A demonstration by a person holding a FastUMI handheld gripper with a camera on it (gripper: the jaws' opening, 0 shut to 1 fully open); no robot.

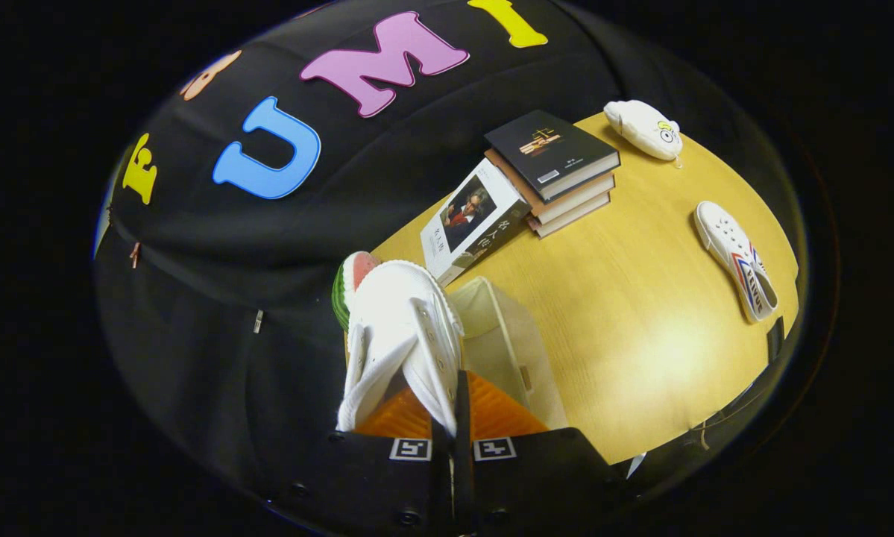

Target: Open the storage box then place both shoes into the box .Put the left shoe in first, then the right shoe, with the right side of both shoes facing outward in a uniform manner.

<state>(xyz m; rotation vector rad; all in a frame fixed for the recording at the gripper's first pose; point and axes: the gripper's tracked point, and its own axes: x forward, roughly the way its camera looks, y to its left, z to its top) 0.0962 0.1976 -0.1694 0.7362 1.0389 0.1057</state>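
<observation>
The tool (452, 418) has its two fingers pressed nearly together, pinching the upper edge of a white canvas shoe (402, 335), which hangs lifted in front of the camera with its opening and eyelets facing the viewer. Just behind and beside this held shoe sits the storage box (514, 335), a pale, translucent container standing on the near part of the wooden counter (640, 313); whether its door is open cannot be told from here. A small round object (351, 283) with a green rim and red inside peeks out from behind the shoe's toe. Further along the counter, a book with a portrait cover (470, 220) leans against a stack of books (558, 171) topped by a dark volume. The second white shoe (737, 261), with red and blue stripes on its side, lies well apart near the counter's right edge. A white plush toy (644, 129) rests at the far corner.
</observation>
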